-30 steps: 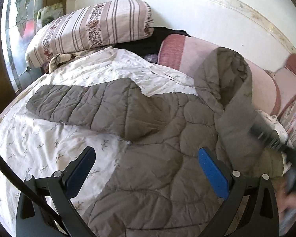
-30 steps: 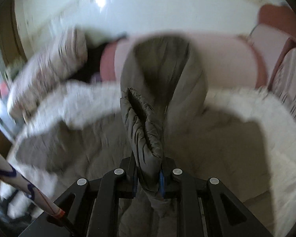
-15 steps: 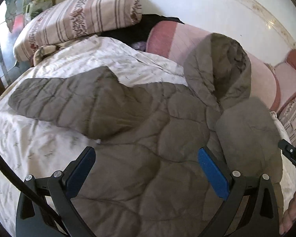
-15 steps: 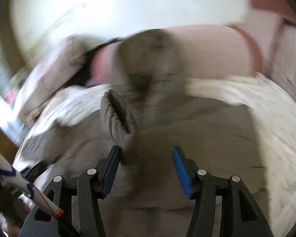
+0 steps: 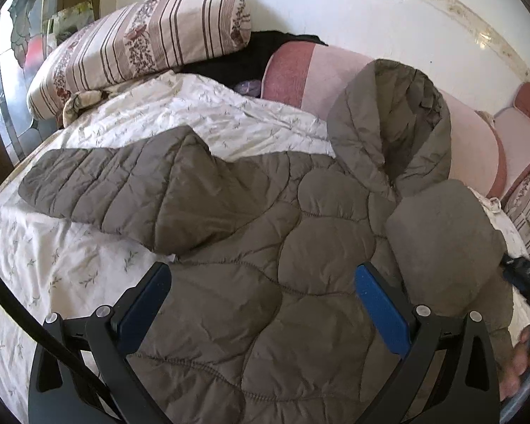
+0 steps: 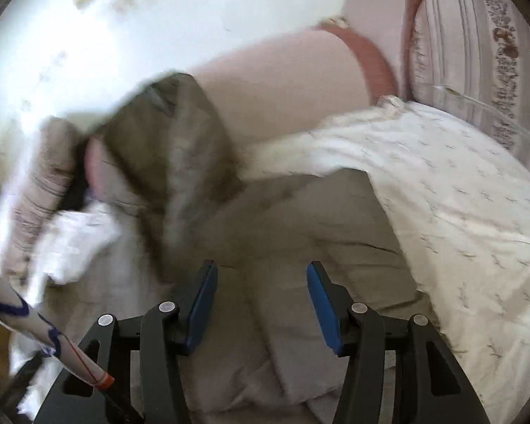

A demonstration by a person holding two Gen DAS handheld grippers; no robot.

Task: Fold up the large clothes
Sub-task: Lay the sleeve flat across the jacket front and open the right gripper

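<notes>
Sprawling across the bed (image 5: 70, 268), a soft, puffy quilted coat (image 5: 265, 282) awaits folding, best pinched at its left sleeve (image 5: 99, 180); left gripper (image 5: 261, 304) spread, right gripper (image 6: 261, 300) closing slightly, empty.

A brown quilted jacket (image 5: 265, 233) lies spread on a white flowered bedspread (image 5: 46, 268), one sleeve (image 5: 116, 180) stretched out leftward, its hood (image 5: 388, 130) propped against a pink bolster (image 5: 470, 141). The left gripper (image 5: 261, 300) hangs over it, jaws wide apart (nothing between them).

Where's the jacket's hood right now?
In the left wrist view the hood is upper right, propped against the pink bolster at the wall, above the jacket spread on the floral sheet.
</notes>
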